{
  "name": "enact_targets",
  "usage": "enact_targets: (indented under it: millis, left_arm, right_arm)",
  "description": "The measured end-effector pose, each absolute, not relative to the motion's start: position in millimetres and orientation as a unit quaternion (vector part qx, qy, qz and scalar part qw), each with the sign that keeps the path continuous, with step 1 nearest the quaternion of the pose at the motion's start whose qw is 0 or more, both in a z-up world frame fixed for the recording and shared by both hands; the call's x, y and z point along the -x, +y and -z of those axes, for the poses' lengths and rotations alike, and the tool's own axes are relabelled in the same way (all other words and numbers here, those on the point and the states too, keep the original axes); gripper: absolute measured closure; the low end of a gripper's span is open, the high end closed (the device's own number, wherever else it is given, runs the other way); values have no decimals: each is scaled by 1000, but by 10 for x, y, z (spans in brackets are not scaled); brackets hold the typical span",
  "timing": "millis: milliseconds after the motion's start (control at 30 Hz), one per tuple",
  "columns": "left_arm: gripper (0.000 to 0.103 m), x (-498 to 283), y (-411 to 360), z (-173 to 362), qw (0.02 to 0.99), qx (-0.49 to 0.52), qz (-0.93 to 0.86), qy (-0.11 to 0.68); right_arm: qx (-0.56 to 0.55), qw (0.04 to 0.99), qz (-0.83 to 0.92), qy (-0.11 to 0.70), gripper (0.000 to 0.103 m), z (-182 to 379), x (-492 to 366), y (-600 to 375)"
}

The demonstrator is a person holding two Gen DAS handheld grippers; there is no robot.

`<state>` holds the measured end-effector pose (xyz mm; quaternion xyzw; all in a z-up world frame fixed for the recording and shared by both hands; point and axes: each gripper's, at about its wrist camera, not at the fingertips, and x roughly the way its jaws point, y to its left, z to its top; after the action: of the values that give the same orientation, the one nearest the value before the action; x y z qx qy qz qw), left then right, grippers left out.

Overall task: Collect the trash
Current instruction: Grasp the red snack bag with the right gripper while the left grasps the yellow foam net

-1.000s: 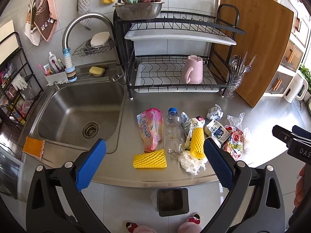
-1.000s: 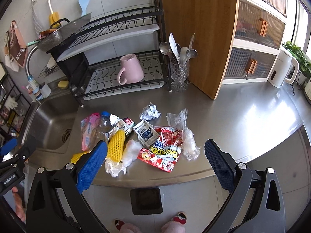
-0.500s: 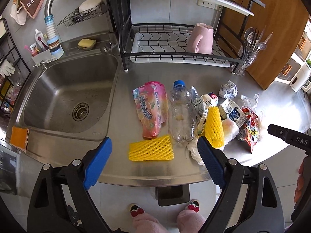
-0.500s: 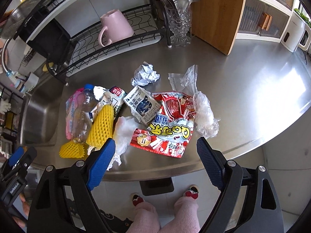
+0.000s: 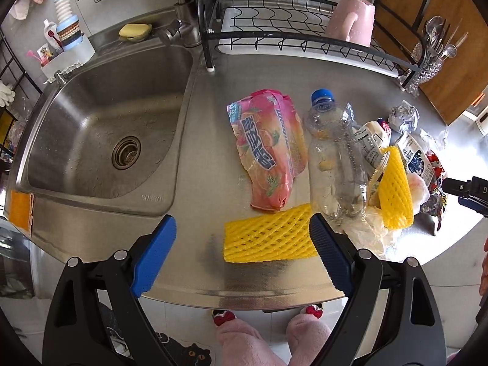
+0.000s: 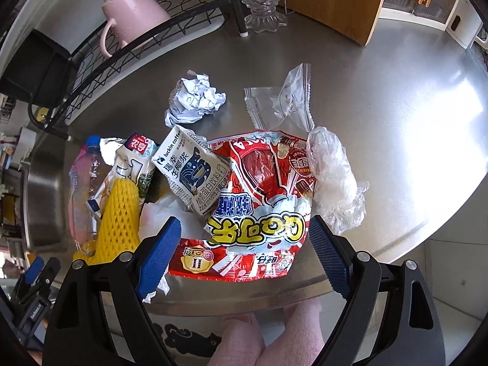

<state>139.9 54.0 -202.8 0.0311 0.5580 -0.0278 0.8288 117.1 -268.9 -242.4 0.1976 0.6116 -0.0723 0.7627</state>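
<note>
Foam net (image 5: 268, 239) lies between the spread left claw (image 5: 242, 254), untouched by either pad.

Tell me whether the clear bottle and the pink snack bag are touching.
Cannot tell. In the left wrist view the clear bottle lies right beside the pink snack bag, their edges meeting without a plain gap or contact.

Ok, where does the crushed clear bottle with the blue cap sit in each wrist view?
Left wrist: bottle lies right of centre, between the pink wrapper and the upright yellow foam net.
Right wrist: bottle at far left, cap pointing up-frame.
Shared landmark: pink mug in the dish rack.
</note>
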Motion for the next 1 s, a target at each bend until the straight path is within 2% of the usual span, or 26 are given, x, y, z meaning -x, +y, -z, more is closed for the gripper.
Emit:
enact_targets:
  millis: [233,333,433,800,900,1000]
  left_arm:
    - [18,-1458,509,2240,814,-39,41,579]
    - [12,-1483,465,2301,809,-47,46,584]
    - [11,-1492,410,2374,804,-46,54,590]
    - [13,-1490,277,2605,789,-39,67,609]
    - [23,-1481,265,2670,786,-41,63,614]
    - [31,-1467,297,2701,784,-37,60,616]
  right_arm:
    - [-206,753,84,620,17,2561,-1227,-2765]
    - [-211,749,81,622,17,2605,-1235,-2774]
    - [-220,741,74,630,26,2676,-1255,-2770]
    - [-211,733,81,642,22,2839,-1301,-2810]
    - [-224,731,76,640,29,2868,-1279,-2886]
    - [-234,731,66,637,46,2859,-1290,-2943]
